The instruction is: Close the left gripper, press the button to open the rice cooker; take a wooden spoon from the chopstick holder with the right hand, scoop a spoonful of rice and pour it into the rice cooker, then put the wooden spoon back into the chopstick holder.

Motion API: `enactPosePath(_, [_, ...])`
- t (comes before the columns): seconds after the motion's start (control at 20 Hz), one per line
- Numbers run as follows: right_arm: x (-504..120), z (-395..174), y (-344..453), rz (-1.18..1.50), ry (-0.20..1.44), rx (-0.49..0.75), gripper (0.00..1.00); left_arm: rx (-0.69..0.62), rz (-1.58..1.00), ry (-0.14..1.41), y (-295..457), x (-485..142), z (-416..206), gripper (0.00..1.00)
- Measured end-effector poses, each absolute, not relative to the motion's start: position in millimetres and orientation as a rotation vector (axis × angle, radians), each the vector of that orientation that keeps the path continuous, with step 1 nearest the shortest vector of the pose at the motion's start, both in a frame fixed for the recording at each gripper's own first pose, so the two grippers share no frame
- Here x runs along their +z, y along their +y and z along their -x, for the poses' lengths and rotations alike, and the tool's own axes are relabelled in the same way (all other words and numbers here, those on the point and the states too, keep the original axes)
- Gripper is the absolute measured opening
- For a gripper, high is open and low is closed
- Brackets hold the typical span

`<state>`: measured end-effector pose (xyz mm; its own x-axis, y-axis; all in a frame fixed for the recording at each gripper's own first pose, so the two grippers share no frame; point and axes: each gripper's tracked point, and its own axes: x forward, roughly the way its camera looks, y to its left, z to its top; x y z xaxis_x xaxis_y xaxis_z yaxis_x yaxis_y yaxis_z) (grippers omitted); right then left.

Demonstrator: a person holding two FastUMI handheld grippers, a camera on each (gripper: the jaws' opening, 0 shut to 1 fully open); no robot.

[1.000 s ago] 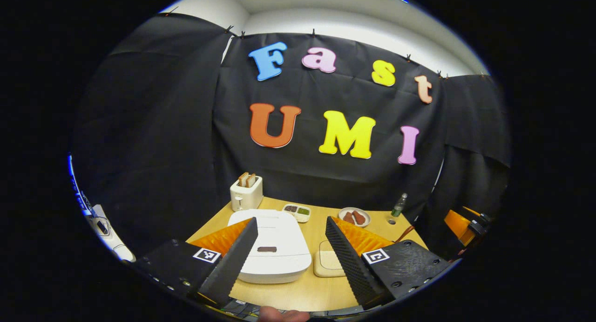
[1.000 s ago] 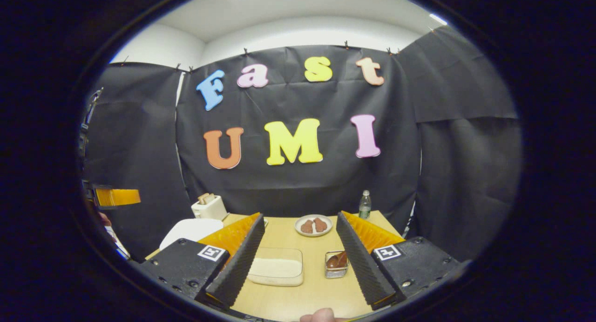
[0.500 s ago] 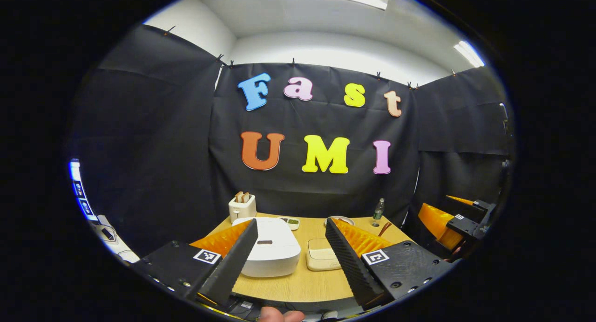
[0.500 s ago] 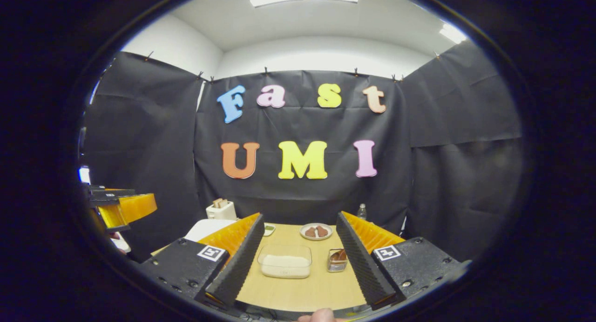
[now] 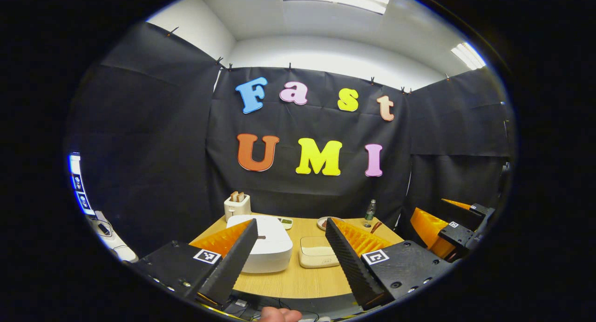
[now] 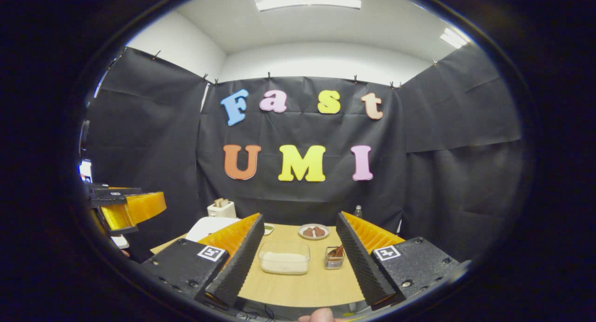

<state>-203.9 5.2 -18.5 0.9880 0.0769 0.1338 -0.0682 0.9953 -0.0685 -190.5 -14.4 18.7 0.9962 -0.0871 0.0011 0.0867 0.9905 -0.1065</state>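
I judged no step begun: left tongs [image 5: 291, 254] and right tongs [image 6: 298, 259] stood agape, empty. Rice cooker [image 5: 265, 245] sat lidded on the surface [image 5: 302, 280]; closing left tongs came next.

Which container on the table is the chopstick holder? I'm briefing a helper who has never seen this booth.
Start at the light wooden table before the black cloth wall. Near its middle sits a clear rectangular tub of white rice; the chopstick holder stands just right of it, apart from it. It is the small metallic container with a brown wooden spoon sticking out, unlike the tub and the round plate behind.
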Motion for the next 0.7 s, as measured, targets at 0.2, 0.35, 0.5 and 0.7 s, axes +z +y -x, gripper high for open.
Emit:
enactPosePath(0.2, [-25,199,8,0.043,-0.119,0.091,1.0,-0.098,0.102,0.008,-18,20,192,0.95])
enactPosePath(0.35, [-24,195,7,0.025,-0.112,0.095,1.0,-0.098,0.105,0.007,-17,19,191,0.95])
enactPosePath(0.5, [-27,193,4,0.022,-0.104,0.098,1.0,-0.091,0.104,0.011,-16,18,190,0.95])
enactPosePath(0.7, [-29,189,1,0.034,-0.097,0.104,0.99,-0.081,0.097,0.009,-22,14,184,0.95])
